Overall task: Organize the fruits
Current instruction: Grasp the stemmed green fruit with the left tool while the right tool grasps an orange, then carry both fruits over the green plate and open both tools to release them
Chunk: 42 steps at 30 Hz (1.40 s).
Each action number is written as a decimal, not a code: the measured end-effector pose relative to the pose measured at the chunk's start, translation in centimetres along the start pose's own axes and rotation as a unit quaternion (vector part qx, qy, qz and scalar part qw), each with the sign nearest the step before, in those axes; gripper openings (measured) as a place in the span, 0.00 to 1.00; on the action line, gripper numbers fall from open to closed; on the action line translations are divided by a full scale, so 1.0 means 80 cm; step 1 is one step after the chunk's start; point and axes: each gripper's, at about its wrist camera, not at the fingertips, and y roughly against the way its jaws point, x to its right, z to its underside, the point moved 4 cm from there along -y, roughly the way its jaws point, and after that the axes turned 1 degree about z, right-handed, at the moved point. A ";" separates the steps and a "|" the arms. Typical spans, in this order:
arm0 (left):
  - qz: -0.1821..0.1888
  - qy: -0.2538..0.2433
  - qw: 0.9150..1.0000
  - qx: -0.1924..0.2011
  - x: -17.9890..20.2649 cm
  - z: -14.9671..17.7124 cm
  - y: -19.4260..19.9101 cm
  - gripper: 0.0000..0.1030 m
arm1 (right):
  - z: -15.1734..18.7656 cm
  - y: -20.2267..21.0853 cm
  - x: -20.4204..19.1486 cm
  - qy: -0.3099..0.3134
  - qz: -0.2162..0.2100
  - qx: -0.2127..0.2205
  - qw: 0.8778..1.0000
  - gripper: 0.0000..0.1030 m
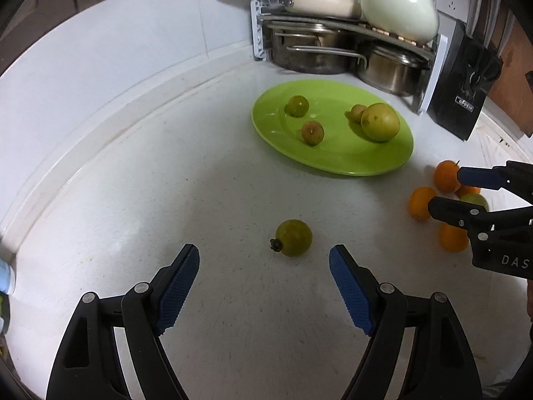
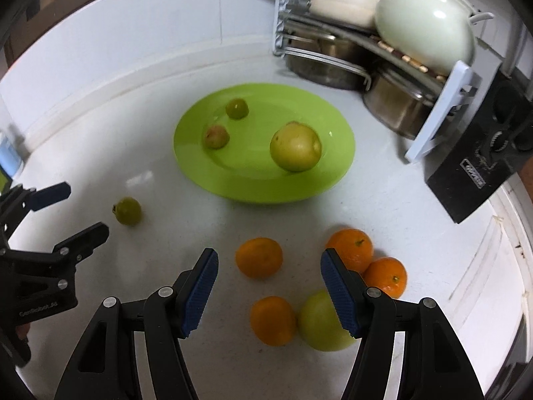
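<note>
Fruits lie on a green plate (image 1: 333, 163) near the table's (image 1: 166, 183) back corner, oranges (image 2: 259, 257) and one small green fruit (image 1: 293, 237) loose in front; both tools, left (image 1: 264, 263) and right (image 2: 269, 266), gape empty, so centre before closing.

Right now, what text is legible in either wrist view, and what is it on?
"DAS": white letters on the right gripper body, cut off at the frame edge in the left wrist view.
Small white print on the left gripper body in the right wrist view: too blurred to read for sure.
Silver label on the black knife block: too small and blurred in both views.
No other text shows.
</note>
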 end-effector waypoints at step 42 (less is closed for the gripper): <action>0.057 0.004 0.998 0.001 0.015 -0.012 -0.025 0.28 | 0.004 -0.030 -0.004 -0.002 -0.044 -0.038 0.998 0.37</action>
